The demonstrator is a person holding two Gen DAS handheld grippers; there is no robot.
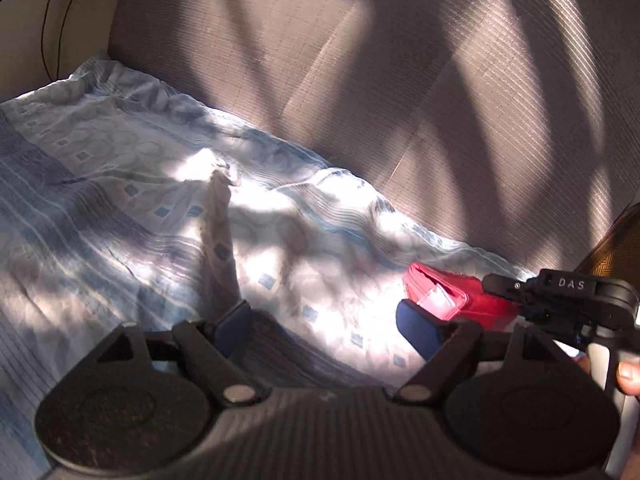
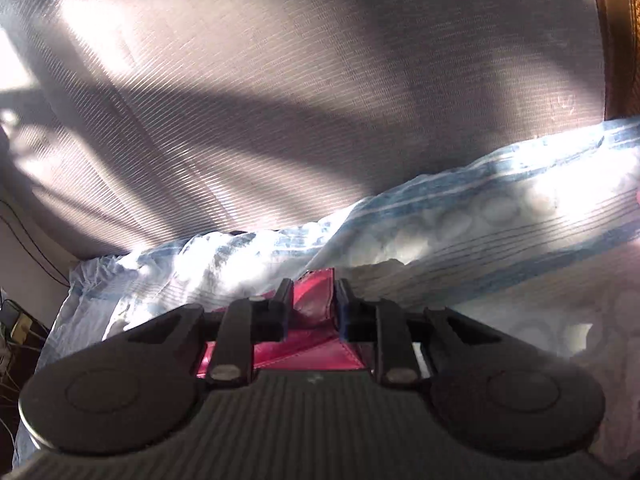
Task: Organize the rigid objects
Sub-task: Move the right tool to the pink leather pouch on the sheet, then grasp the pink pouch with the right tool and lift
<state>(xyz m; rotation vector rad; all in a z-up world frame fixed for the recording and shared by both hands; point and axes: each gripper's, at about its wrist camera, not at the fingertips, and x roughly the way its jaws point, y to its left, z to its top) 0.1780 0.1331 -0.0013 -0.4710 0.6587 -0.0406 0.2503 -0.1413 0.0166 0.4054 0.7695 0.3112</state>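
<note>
A red wallet (image 1: 460, 296) lies partly open on the blue patterned bedsheet (image 1: 120, 200), close to the grey headboard. In the right wrist view the wallet (image 2: 316, 344) sits between the fingers of my right gripper (image 2: 314, 300), which is shut on its raised flap. The left wrist view shows that right gripper (image 1: 496, 286) reaching in from the right edge onto the wallet. My left gripper (image 1: 324, 320) is open over the sheet, just left of the wallet, with nothing between its blue pads (image 1: 420, 328).
A grey ribbed fabric headboard (image 1: 360, 60) rises behind the bed. A brown wooden frame (image 2: 620, 40) stands at the far right. Cables and plugs (image 2: 16, 332) sit beside the bed at the left. A person's fingers (image 1: 630, 376) hold the right gripper's handle.
</note>
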